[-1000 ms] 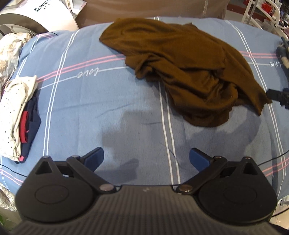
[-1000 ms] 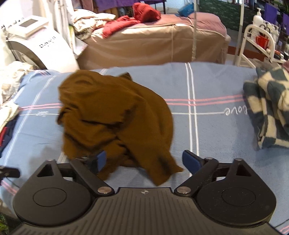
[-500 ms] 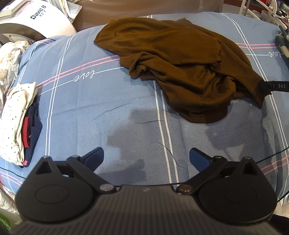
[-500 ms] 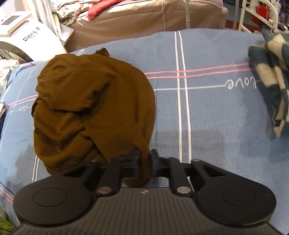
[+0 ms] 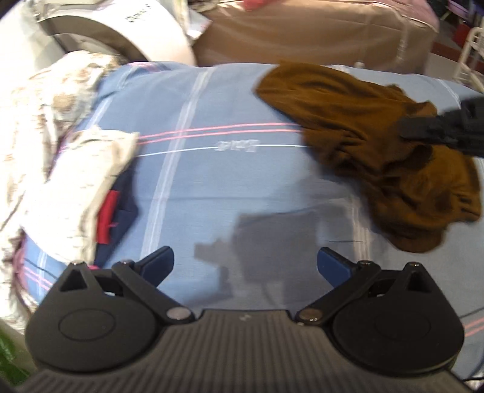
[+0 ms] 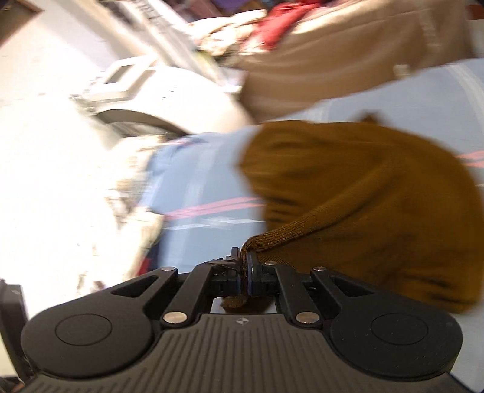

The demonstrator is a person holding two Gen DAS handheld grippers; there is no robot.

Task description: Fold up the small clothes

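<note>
Since half a second ago, the right gripper (image 6: 243, 273) has hauled the brown sweater (image 6: 363, 196) up and sideways, and both views are now pretty smeared with motion blur. Its jaws are pinched fully together on a ribbed hem edge of the sweater, same grip as before, but the fabric now stretches in a taut ridge from the fingertips back into the bunched-up bulk. In the left wrist view the sweater (image 5: 378, 145) has shifted to the far right of the bed, crumpled in a heap, with the right gripper's dark body (image 5: 444, 130) poking in over it from the right edge.

The left gripper (image 5: 245, 263) hasn't changed its spread: jaws wide apart, holding nothing, hovering over bare blue bedsheet (image 5: 211, 187). Its view has swung left though, so the small folded stack (image 5: 75, 193) of pale, navy and red clothes sits much closer on the left.

Surface is that blue sheet with white stripes, pink lines and some blurred lettering. A floral-ish pale cloth (image 5: 45, 99) is heaped at the left edge. Behind the bed there's a white rounded machine (image 5: 121, 30) and a tan-covered bed or couch (image 5: 317, 33) with red fabric (image 6: 281, 21) on it.
</note>
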